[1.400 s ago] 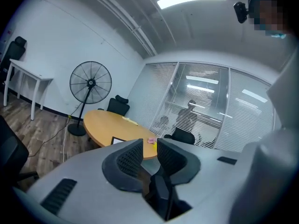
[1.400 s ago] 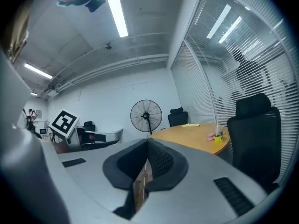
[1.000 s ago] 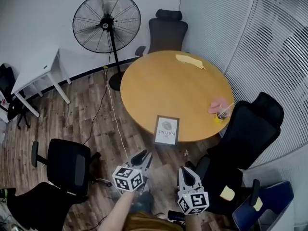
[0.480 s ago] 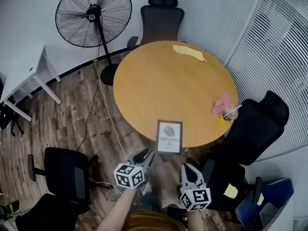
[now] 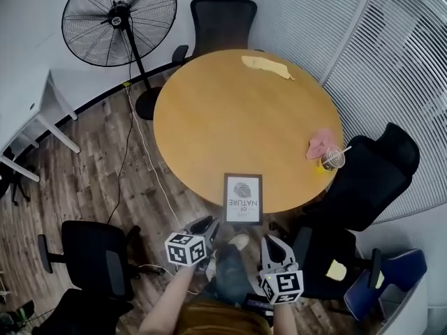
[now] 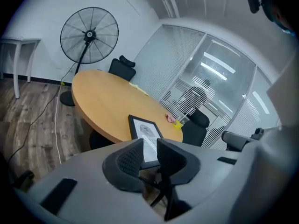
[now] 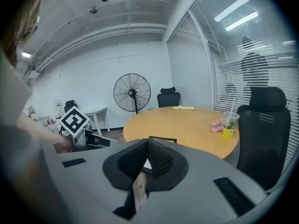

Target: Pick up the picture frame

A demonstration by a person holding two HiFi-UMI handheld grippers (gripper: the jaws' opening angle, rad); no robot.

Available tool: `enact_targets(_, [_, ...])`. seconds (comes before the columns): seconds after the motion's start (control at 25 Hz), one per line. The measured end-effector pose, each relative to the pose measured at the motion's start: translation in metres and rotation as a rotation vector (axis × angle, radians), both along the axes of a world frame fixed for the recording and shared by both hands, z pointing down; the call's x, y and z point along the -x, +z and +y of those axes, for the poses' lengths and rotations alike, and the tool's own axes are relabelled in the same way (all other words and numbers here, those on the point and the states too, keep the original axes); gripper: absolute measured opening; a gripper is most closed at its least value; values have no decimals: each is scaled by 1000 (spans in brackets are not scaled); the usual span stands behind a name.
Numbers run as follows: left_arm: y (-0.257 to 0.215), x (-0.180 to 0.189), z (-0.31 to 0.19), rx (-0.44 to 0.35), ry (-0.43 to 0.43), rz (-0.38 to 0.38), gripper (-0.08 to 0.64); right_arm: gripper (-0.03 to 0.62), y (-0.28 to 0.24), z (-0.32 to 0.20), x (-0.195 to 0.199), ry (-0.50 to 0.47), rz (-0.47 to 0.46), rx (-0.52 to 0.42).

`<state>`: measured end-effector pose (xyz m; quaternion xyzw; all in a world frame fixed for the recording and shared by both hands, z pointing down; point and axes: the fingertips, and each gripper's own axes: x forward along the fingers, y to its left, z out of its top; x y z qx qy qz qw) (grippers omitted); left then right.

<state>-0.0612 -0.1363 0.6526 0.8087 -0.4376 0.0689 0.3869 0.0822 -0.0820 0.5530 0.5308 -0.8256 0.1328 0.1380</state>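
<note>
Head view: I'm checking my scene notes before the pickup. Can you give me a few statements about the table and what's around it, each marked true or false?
1. The frame lies at the near edge of the table. True.
2. The cup stands on the frame. False: it stands apart at the table's right edge, beside a pink cloth.
3. A yellow cloth lies on the table's far side. True.
4. The right gripper holds the frame. False: its jaws are together on nothing, short of the table.
5. The fan stands on the table. False: it stands on the floor.
</note>
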Motion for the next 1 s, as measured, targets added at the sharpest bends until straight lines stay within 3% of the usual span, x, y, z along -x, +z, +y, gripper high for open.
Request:
enact_targets(0.28, [26,-11,-9,149,32,110,162,14,19,-18,-2,-6,0,46])
enact_targets(0.48, [46,-13,-14,247,5,244,190,14,30,-33,3,-59,7,76])
enact_targets(0.6, [59,-19,-13,293,21,256,219,14,40,-38,3,-83,5,105])
enact_targets(0.76, [72,-30,-14,364,19,330,250,14,51,-43,3,-107,6,143])
enact_targets(1.0, [91,-36,-16,413,6,348,259,14,71,-53,-1,-134,-7,194])
